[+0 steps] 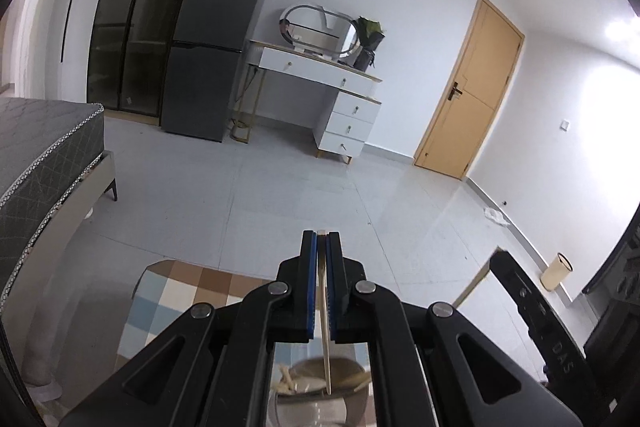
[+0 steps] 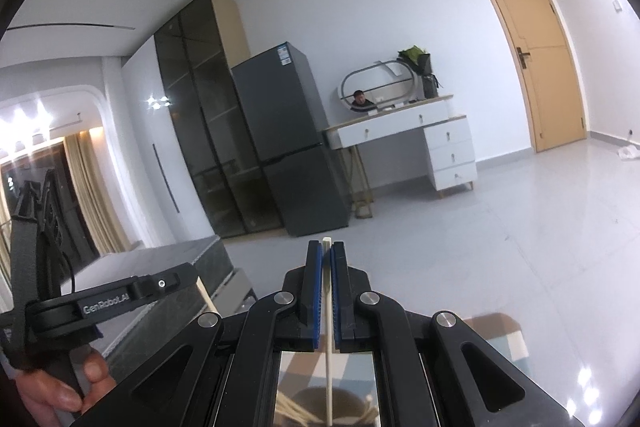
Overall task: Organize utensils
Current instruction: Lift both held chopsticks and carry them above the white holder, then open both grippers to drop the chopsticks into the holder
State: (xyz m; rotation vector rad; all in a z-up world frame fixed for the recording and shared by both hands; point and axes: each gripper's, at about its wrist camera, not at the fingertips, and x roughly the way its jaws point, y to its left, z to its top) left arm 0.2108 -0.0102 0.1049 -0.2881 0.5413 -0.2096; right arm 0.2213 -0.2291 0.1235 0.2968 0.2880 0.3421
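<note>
My left gripper (image 1: 321, 239) is shut on a thin pale wooden chopstick (image 1: 325, 339) that runs between its blue pads and hangs down over a round container (image 1: 320, 387) with several pale utensils in it. My right gripper (image 2: 327, 247) is shut on a pale cream chopstick (image 2: 329, 367) that points down toward a round holder (image 2: 328, 407) with several pale sticks in it. Both grippers are held high, facing the room. The left gripper's body (image 2: 104, 301) shows at the left of the right wrist view, with the person's hand (image 2: 60, 387) under it.
A checked rug (image 1: 180, 295) lies on the grey tiled floor below. A bed (image 1: 44, 155) is at the left. A dark fridge (image 1: 216, 39), a white vanity desk (image 1: 320, 83), a wooden door (image 1: 468, 91) and a small bin (image 1: 556, 271) line the far walls.
</note>
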